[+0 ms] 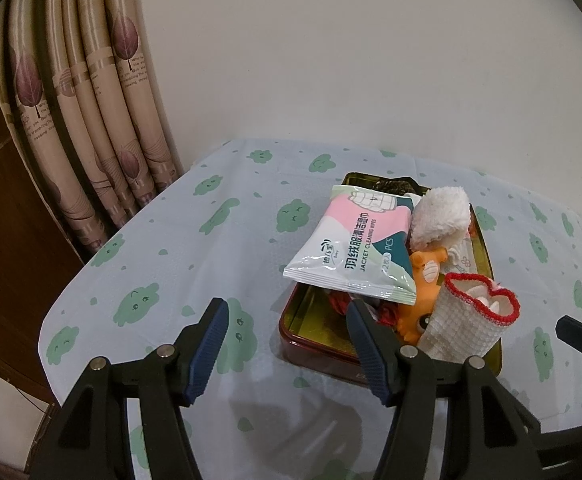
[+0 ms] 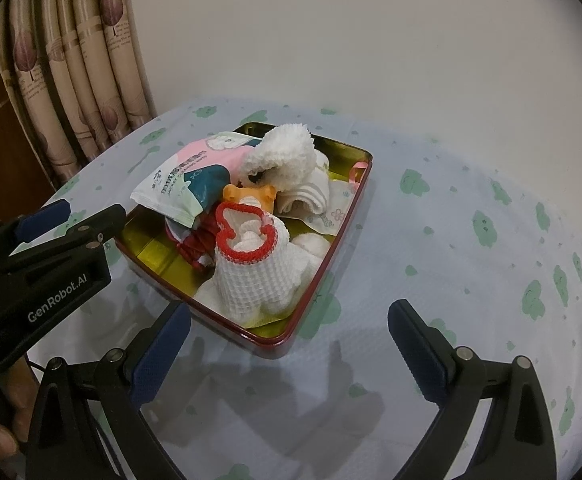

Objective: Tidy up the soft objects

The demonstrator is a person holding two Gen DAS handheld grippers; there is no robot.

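Note:
A red tin tray point(image 2: 327, 264) with a gold inside stands on the table and holds soft things. In it lie a pack of wipes point(image 2: 179, 180), a fluffy white towel roll point(image 2: 287, 152), an orange toy point(image 2: 251, 198) and a white waffle cloth with red trim point(image 2: 259, 276). The same tray point(image 1: 311, 352), wipes pack point(image 1: 355, 248), towel roll point(image 1: 443, 216), orange toy point(image 1: 423, 280) and waffle cloth point(image 1: 471, 320) show in the left wrist view. My left gripper point(image 1: 287, 312) is open and empty at the tray's near left corner. My right gripper point(image 2: 291, 320) is open and empty before the tray's near edge.
The table point(image 2: 471, 240) wears a white cloth with green tree prints. A beige leaf-print curtain point(image 1: 83, 92) hangs at the back left beside a wooden panel point(image 1: 7, 240). A plain wall point(image 2: 351, 40) stands behind the table. The left gripper's body point(image 2: 51, 248) shows left of the tray.

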